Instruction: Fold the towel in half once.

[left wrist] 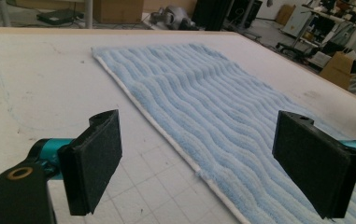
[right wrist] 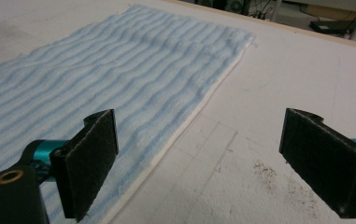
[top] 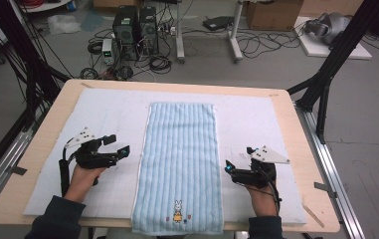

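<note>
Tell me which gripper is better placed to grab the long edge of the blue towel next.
Roughly even, slightly the right. The right gripper sits just off the towel edge on its side, jaws open. The left gripper is also open, with a bit more white mat between it and the edge.

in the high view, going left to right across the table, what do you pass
left gripper → bare white mat → blue striped towel with its small rabbit picture near the front edge → right gripper
</note>
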`<act>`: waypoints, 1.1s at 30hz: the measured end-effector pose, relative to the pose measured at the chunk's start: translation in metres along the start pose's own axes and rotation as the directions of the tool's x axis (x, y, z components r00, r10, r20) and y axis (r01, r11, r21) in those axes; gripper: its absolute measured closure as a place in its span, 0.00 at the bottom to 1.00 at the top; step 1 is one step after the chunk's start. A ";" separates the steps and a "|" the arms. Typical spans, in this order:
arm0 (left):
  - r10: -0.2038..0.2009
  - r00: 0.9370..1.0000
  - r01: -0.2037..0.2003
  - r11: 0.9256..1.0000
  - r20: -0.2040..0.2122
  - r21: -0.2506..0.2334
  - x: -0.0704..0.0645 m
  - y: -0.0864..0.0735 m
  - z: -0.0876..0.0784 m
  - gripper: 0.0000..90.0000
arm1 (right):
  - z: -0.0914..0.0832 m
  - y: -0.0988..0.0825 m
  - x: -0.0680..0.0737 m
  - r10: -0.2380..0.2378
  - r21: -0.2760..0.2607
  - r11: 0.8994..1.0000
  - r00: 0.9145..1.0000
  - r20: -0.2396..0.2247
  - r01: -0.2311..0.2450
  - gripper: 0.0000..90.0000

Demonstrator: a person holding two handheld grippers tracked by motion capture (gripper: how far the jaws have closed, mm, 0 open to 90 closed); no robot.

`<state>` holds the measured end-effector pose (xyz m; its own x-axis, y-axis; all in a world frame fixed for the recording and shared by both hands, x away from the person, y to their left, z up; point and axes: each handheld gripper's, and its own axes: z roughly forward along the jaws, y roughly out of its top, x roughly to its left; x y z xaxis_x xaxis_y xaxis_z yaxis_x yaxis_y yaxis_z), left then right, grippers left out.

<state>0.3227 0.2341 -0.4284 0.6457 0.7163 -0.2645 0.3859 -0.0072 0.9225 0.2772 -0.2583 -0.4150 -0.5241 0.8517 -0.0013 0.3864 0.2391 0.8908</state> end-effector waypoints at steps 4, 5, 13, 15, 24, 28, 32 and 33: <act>-0.007 1.000 0.007 1.000 -0.003 0.006 0.002 0.003 0.002 0.18 | 0.000 -0.001 -0.003 0.013 0.007 1.000 1.000 0.002 -0.013 0.12; -0.008 1.000 0.008 1.000 -0.002 0.007 0.003 0.005 0.003 0.18 | -0.001 -0.001 -0.003 0.019 0.007 1.000 1.000 0.005 -0.019 0.12; -0.026 1.000 0.026 1.000 0.000 0.009 0.005 0.027 0.020 0.18 | -0.005 -0.002 -0.009 0.055 0.001 0.998 0.998 0.000 -0.055 0.12; -0.026 1.000 0.026 1.000 0.001 0.014 0.004 0.036 0.027 0.20 | -0.005 -0.002 -0.009 0.055 0.001 0.998 0.998 -0.003 -0.055 0.12; -0.061 0.997 0.065 0.995 -0.054 0.081 0.015 0.054 0.069 0.24 | -0.002 -0.002 -0.008 0.055 0.012 0.998 0.998 -0.016 -0.055 0.12; -0.067 0.993 0.081 0.987 -0.101 0.142 0.021 0.049 0.089 0.26 | -0.001 -0.002 -0.007 0.058 0.016 0.998 0.998 -0.022 -0.058 0.12; -0.065 0.991 0.086 0.980 -0.117 0.181 0.022 0.044 0.103 0.29 | -0.001 -0.003 -0.008 0.059 0.018 0.998 0.998 -0.022 -0.059 0.12; -0.055 0.991 0.078 0.977 -0.120 0.197 0.021 0.043 0.107 0.30 | 0.000 -0.003 -0.008 0.062 0.019 0.998 0.998 -0.024 -0.061 0.12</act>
<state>0.4232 0.1742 -0.4246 0.5398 0.7941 -0.2791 0.5572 -0.0886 0.8256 0.2800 -0.2657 -0.4173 -0.5173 0.8533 0.0646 0.4321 0.1953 0.8804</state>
